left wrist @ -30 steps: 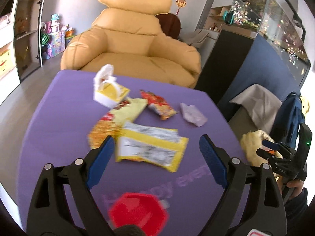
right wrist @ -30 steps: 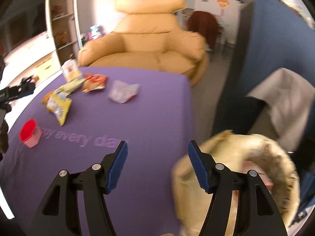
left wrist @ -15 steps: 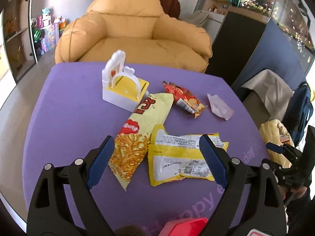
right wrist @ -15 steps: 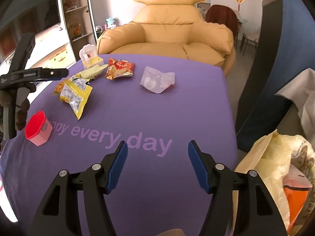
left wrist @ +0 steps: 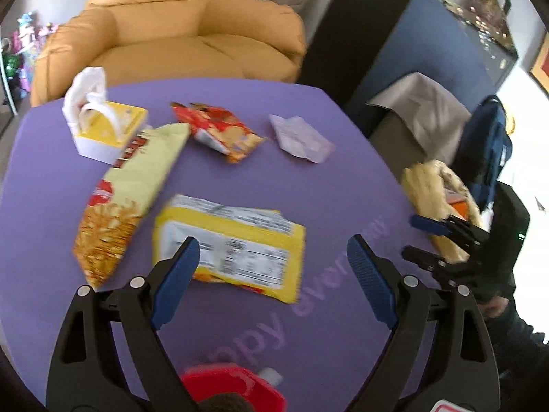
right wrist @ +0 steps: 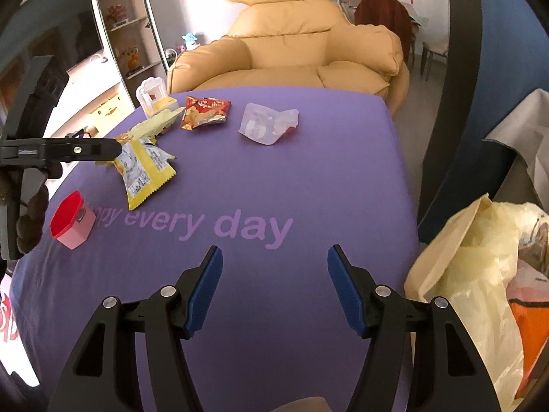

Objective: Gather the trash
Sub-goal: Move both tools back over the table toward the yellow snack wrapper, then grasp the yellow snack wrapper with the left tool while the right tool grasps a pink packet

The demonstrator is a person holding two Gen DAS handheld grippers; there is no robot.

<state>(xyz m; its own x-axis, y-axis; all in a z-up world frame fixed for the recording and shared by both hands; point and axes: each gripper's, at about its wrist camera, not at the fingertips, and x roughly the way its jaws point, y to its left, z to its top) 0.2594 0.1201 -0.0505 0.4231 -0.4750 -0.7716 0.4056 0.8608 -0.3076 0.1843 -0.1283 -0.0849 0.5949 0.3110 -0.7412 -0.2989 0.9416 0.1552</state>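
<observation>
Several wrappers lie on the purple table [left wrist: 308,185]. A yellow wrapper [left wrist: 236,240] lies just ahead of my open, empty left gripper [left wrist: 272,255]; it also shows in the right wrist view [right wrist: 144,171]. A long pale chip bag [left wrist: 137,189], a red snack bag [left wrist: 219,130] and a clear wrapper [left wrist: 298,137] lie beyond. My right gripper [right wrist: 274,264] is open and empty above the table's near right part. A cream trash bag [right wrist: 480,267] hangs open off the table's right edge.
A white and yellow tissue box [left wrist: 103,127] stands at the table's far left. A red-lidded pink box [right wrist: 72,219] sits near the left gripper. A tan armchair [right wrist: 291,51] stands behind the table. A blue partition [right wrist: 480,68] is at the right.
My left gripper has moved forward and lower over the yellow wrapper, which now lies between the fingertips' line. My right gripper has swung left from the trash bag toward the table.
</observation>
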